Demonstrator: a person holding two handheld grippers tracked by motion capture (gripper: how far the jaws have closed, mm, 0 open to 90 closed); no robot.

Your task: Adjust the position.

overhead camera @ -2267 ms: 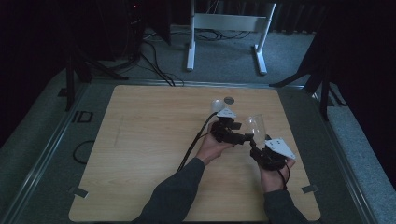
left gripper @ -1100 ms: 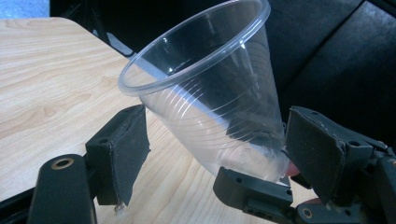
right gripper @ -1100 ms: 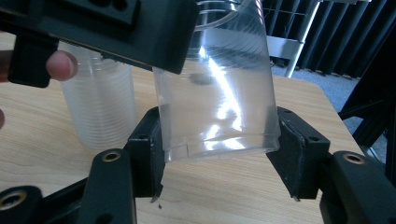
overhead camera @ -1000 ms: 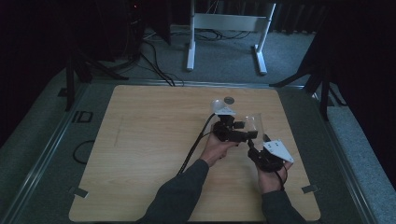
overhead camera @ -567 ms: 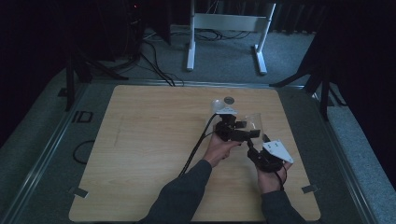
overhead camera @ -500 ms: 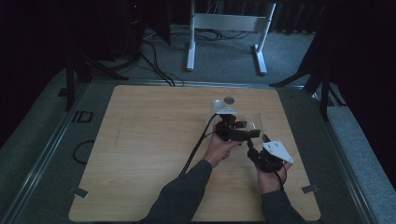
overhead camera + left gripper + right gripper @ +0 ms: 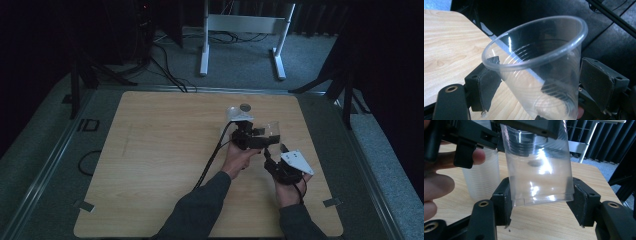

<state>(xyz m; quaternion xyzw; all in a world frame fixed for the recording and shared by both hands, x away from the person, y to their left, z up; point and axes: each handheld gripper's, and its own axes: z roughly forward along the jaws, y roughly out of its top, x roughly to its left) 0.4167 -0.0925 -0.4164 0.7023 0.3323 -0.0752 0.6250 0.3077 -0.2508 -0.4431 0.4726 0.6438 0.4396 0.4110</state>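
A clear plastic cup (image 7: 273, 131) is held on its side above the wooden table (image 7: 160, 165). My left gripper (image 7: 264, 136) is shut on it just under the rim; in the left gripper view the cup (image 7: 536, 75) sits tilted between the jaws, with the left pad (image 7: 489, 80) against its wall. My right gripper (image 7: 272, 150) comes from below and grips the cup's base (image 7: 541, 195) from both sides. A stack of clear cups (image 7: 233, 114) stands upright on the table behind the left hand, and the same stack (image 7: 482, 182) appears in the right gripper view.
A small dark round object (image 7: 245, 106) lies near the table's far edge, beside the stack. A white metal frame (image 7: 240, 30) and loose cables (image 7: 165, 65) sit on the floor beyond the table. Dark stand legs (image 7: 345, 85) rise at the right.
Since 2.3 s ago the left gripper has moved right onto the cup and tipped it over, and the right gripper has come up to its base. The last second shows almost no motion.
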